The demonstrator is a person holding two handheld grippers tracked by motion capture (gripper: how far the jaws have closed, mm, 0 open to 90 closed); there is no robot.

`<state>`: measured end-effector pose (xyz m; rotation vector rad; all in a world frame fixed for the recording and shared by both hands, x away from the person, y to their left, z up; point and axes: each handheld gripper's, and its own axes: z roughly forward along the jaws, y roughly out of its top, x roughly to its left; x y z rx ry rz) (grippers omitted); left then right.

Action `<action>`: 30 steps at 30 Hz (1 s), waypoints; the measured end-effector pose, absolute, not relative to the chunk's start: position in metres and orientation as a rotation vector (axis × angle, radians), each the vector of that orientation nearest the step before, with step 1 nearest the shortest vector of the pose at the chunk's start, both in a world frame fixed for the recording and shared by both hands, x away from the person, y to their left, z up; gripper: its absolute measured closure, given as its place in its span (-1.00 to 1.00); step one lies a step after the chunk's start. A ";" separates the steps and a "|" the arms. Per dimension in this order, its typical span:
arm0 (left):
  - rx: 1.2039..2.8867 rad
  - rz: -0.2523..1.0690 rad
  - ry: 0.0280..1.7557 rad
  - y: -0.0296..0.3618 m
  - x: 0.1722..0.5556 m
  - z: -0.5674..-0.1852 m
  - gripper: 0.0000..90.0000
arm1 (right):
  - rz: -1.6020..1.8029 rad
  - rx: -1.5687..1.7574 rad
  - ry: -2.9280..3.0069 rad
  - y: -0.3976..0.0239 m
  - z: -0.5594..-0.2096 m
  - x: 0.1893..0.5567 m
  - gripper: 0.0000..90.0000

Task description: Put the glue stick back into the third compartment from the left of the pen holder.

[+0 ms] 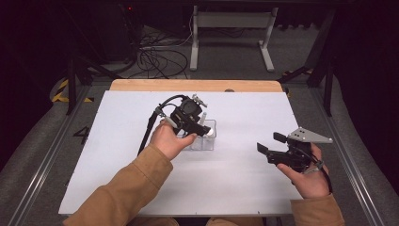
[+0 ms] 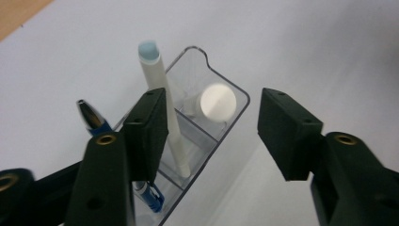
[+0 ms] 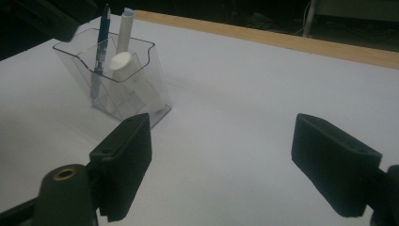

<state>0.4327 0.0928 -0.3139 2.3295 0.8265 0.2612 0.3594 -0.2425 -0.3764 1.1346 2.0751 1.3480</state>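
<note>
Left tool (image 1: 205,128) points down over the holder (image 1: 207,140), jaws apart.

A white table (image 1: 117,155) stands on grey carpet (image 1: 33,155) amid dark surroundings.

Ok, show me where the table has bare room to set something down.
The table is bare in the near left corner beside the sleeve, along the far strip before the wooden edge, and between the clear holder and the right gripper. It is crowded at the holder, under the left gripper.
</note>
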 end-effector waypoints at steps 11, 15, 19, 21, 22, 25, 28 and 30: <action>2.212 0.350 0.745 0.113 0.408 -0.293 -0.50 | 1.356 1.112 2.084 -0.237 -0.375 0.361 -0.54; 2.209 0.368 0.722 0.117 0.403 -0.294 -0.54 | 1.354 1.102 2.090 -0.234 -0.375 0.362 -0.54; 2.167 0.381 0.709 0.128 0.400 -0.296 -0.55 | 1.364 1.080 2.091 -0.232 -0.374 0.360 -0.54; 2.152 0.386 0.701 0.134 0.397 -0.297 -0.58 | 1.370 1.069 2.094 -0.232 -0.374 0.359 -0.54; 2.145 0.391 0.694 0.137 0.396 -0.298 -0.58 | 1.375 1.065 2.093 -0.231 -0.374 0.359 -0.54; 2.110 0.404 0.685 0.150 0.389 -0.300 -0.60 | 1.379 1.047 2.097 -0.229 -0.374 0.358 -0.54; 2.068 0.421 0.684 0.165 0.383 -0.304 -0.62 | 1.392 1.030 2.093 -0.228 -0.373 0.358 -0.54; 2.039 0.438 0.682 0.176 0.379 -0.307 -0.62 | 1.390 1.026 2.094 -0.227 -0.373 0.357 -0.55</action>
